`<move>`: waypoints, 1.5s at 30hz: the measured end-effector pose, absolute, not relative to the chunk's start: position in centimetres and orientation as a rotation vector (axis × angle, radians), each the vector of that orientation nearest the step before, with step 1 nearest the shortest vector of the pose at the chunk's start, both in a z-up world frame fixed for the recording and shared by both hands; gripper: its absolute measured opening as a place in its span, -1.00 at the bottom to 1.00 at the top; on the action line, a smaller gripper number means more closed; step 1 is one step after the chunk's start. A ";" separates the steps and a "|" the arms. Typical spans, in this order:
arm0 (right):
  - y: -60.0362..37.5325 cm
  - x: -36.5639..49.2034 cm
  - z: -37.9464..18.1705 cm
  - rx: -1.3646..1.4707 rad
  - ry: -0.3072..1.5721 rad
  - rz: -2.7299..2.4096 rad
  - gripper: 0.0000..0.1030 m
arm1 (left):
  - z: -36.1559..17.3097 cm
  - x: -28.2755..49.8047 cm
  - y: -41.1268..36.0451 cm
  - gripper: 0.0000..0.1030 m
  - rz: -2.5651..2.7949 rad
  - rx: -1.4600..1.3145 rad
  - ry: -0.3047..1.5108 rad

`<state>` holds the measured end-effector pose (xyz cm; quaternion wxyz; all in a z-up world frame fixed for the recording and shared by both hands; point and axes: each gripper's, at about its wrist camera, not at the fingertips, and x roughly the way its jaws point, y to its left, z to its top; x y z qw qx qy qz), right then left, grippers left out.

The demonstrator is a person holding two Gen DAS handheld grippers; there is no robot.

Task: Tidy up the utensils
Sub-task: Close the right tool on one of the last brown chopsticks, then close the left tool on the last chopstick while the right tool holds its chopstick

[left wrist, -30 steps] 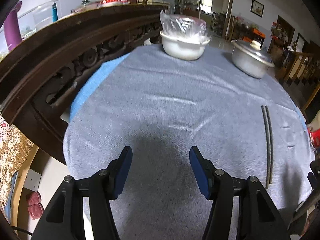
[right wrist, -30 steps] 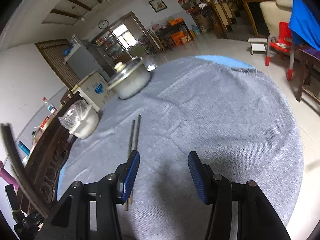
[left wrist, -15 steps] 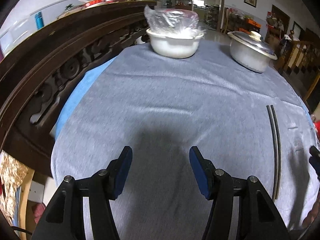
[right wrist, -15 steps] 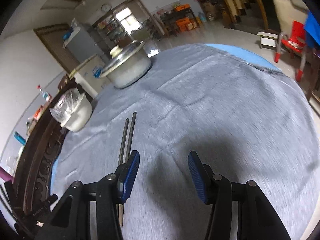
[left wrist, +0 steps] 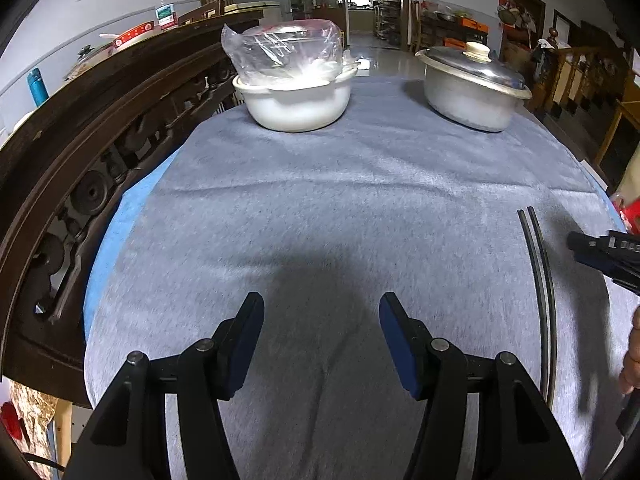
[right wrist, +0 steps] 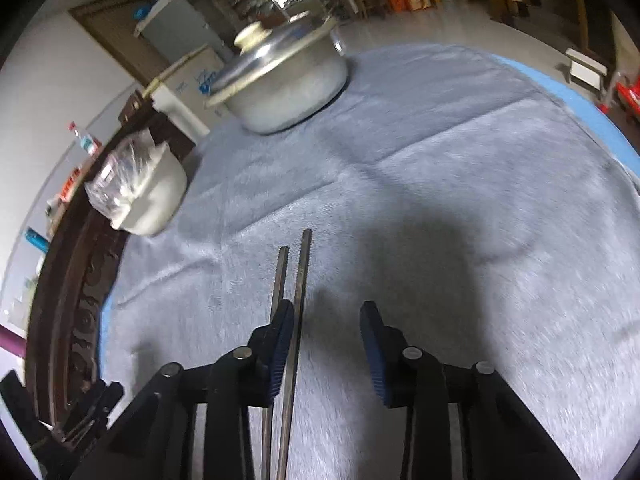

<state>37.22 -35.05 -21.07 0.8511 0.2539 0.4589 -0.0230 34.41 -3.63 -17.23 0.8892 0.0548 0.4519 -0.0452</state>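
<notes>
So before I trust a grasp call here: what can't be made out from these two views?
- Chopsticks: near ends hidden under the right gripper, right wrist view; contact with its just-closing jaws unclear.
- White bowl: contents veiled by crinkled plastic bag, left wrist view.
- Metal pot: lid hides contents.

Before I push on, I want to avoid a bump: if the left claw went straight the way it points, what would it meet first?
Likely just the grey cloth. The left claw points down at a bare patch; the chopsticks lie off to its right, and the white bowl and metal pot stand far beyond. Depth is uncertain.
</notes>
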 end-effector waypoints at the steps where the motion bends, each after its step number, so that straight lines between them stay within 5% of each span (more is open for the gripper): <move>1: -34.7 37.9 -21.4 0.531 0.983 -0.045 -0.41 | -17.3 34.6 -3.7 0.18 -0.095 0.114 0.940; 12: -31.9 40.0 -21.9 0.415 1.050 -0.044 -0.50 | -17.6 35.5 -4.4 0.18 -0.103 0.134 0.951; 19: -30.4 39.9 -21.8 0.232 1.056 -0.076 -0.86 | -17.6 35.3 -5.1 0.19 -0.113 0.141 0.955; 25: -31.8 38.6 -21.6 0.150 1.061 -0.104 -0.87 | -17.8 36.3 -6.2 0.18 -0.162 0.157 0.968; 45: -40.3 38.4 -20.7 0.497 1.116 -0.041 -0.84 | -20.4 43.3 -21.8 0.19 -0.523 0.206 1.144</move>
